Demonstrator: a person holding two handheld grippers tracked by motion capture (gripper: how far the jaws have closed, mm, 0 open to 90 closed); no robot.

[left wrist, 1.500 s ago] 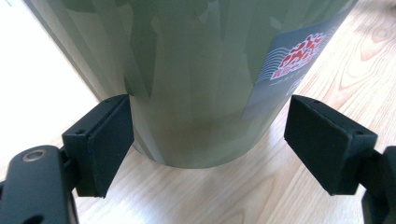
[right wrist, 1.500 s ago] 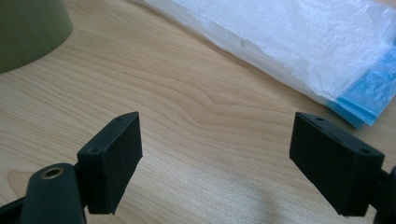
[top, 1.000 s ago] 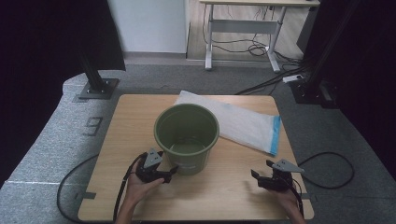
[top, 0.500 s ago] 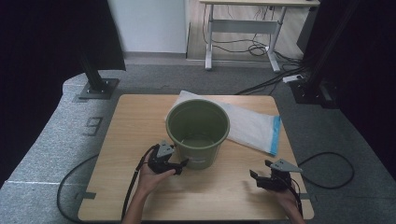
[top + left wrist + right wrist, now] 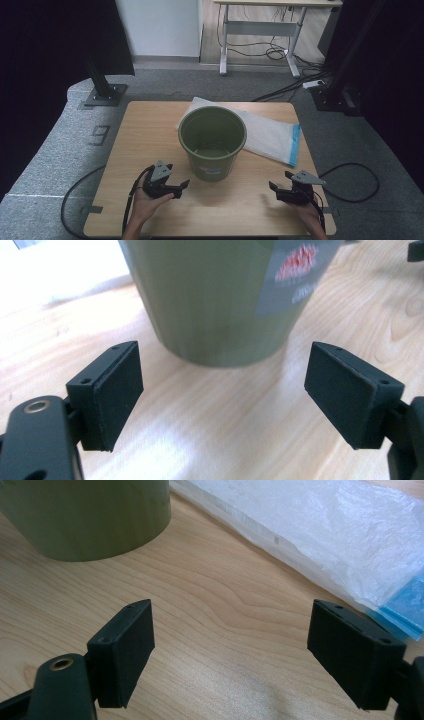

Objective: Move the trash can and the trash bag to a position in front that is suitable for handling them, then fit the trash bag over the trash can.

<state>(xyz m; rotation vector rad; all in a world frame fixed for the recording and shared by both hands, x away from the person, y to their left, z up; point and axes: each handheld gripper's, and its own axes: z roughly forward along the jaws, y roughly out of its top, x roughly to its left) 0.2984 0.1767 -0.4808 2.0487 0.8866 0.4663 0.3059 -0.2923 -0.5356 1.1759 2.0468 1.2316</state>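
Observation:
An olive-green bucket [image 5: 212, 141] stands upright in the middle of the wooden table [image 5: 145, 130], empty as far as I can see. My left gripper [image 5: 179, 190] sits just left of and nearer than the bucket, open and holding nothing. In the left gripper view the bucket [image 5: 210, 295] with a grey sticker [image 5: 295, 270] rises close ahead of the open left gripper [image 5: 225, 390], not touching it. My right gripper [image 5: 278, 184] rests open near the front right edge. In the right gripper view the right gripper [image 5: 230, 645] is over bare wood, with the bucket [image 5: 85, 515] ahead to the left.
A flat white plastic bag [image 5: 270, 132] with a blue edge lies behind and right of the bucket, also ahead on the right as the bag [image 5: 325, 535]. Cables trail off the table's front corners. Black stand bases [image 5: 102, 92] sit on the floor beyond.
The bucket shifted a little to the right and farther back, then stayed put. My left gripper has drawn back from its side toward the front edge. The right gripper has not moved.

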